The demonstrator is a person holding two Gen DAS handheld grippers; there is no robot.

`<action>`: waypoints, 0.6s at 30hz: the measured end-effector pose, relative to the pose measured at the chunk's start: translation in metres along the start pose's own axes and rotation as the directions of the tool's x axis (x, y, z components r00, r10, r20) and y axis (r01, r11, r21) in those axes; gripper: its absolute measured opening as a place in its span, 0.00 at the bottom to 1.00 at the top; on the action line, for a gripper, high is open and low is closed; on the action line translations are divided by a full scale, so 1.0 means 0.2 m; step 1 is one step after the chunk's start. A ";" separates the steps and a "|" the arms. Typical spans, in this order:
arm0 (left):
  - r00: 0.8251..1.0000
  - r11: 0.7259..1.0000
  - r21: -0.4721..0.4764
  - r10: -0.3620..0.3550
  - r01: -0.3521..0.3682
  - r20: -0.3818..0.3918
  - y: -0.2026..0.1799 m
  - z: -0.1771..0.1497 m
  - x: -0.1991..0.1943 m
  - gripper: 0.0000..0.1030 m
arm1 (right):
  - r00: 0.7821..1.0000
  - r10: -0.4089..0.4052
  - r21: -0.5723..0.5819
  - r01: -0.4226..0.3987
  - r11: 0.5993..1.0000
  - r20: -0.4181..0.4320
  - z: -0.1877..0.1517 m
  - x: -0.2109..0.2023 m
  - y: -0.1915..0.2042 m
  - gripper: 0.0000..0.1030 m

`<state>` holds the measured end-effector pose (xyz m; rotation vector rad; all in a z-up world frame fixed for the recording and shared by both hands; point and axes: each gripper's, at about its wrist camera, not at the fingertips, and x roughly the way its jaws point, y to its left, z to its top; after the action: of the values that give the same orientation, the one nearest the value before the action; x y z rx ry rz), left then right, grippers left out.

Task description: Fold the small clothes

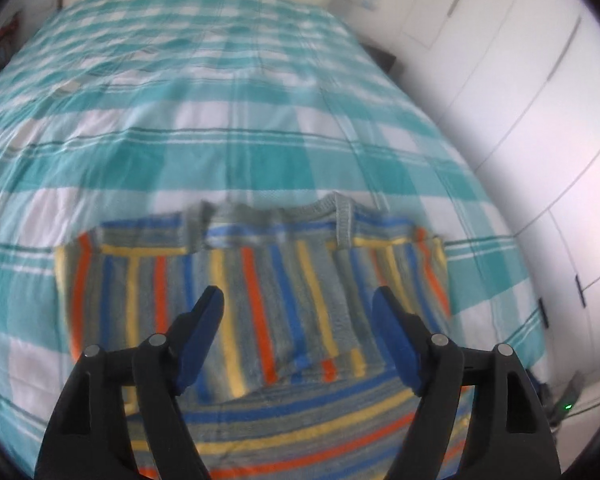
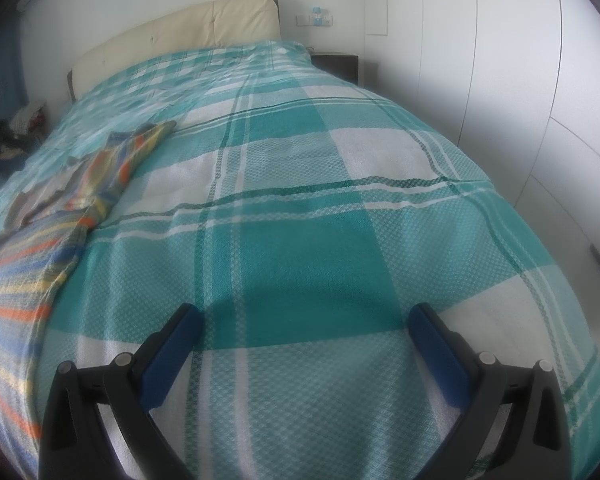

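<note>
A small striped knit top (image 1: pixel 260 292), grey with blue, orange and yellow stripes, lies on the teal-and-white checked bedspread (image 1: pixel 220 120). Its sides are folded inward over the body, and the grey neckband points away from me. My left gripper (image 1: pixel 298 300) hovers over the top with its blue-padded fingers (image 1: pixel 204 332) spread wide and nothing between them. In the right wrist view the same striped top (image 2: pixel 32 248) lies at the far left, and my right gripper (image 2: pixel 303 316) stands open over bare bedspread (image 2: pixel 300 200), well apart from the garment.
A cream padded headboard (image 2: pixel 180 28) is at the far end of the bed. White wardrobe doors (image 2: pixel 519 80) run along the right side. A dark bedside table (image 2: pixel 335 64) sits by the bed's far right corner, and dark clutter (image 2: pixel 0 136) lies at the left.
</note>
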<state>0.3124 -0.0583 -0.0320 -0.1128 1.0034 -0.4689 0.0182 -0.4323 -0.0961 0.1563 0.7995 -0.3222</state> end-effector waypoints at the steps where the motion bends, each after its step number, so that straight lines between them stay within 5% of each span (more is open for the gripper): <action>1: 1.000 1.000 -0.020 0.004 -0.004 0.012 0.05 -0.01 -0.07 0.83 | 1.000 -0.001 -0.001 0.001 1.000 -0.001 0.00 0.00 0.00 0.99; 6: 0.979 0.979 -0.018 0.201 -0.202 -0.042 0.29 -0.14 -0.32 0.91 | 1.000 -0.007 -0.006 0.007 1.000 -0.006 0.00 -0.01 0.01 0.99; 8: 0.936 0.943 0.041 0.332 -0.330 -0.113 0.39 -0.25 -0.39 0.91 | 1.000 -0.008 -0.006 0.008 1.000 -0.007 0.00 -0.01 0.01 0.99; 10: 0.875 0.888 0.112 0.459 -0.446 -0.154 0.47 -0.37 -0.50 0.91 | 1.000 -0.008 -0.007 0.008 1.000 -0.008 0.00 0.00 0.01 0.99; 14: 0.802 0.810 0.193 0.581 -0.553 -0.142 0.55 -0.53 -0.71 0.95 | 1.000 -0.010 -0.009 0.010 1.000 -0.009 0.00 0.00 0.01 1.00; 16: 0.807 0.812 0.162 0.580 -0.561 -0.111 0.59 -0.58 -0.78 0.98 | 1.000 -0.014 -0.011 0.014 1.000 -0.013 0.00 0.01 0.01 1.00; 18: 0.840 0.845 0.093 0.534 -0.526 -0.098 0.65 -0.64 -0.76 0.98 | 1.000 -0.020 -0.015 0.020 1.000 -0.014 0.00 0.01 0.02 1.00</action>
<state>0.1800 0.1383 -0.0209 0.2530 1.0867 0.0070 0.0211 -0.4298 -0.0977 0.1369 0.8177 -0.3341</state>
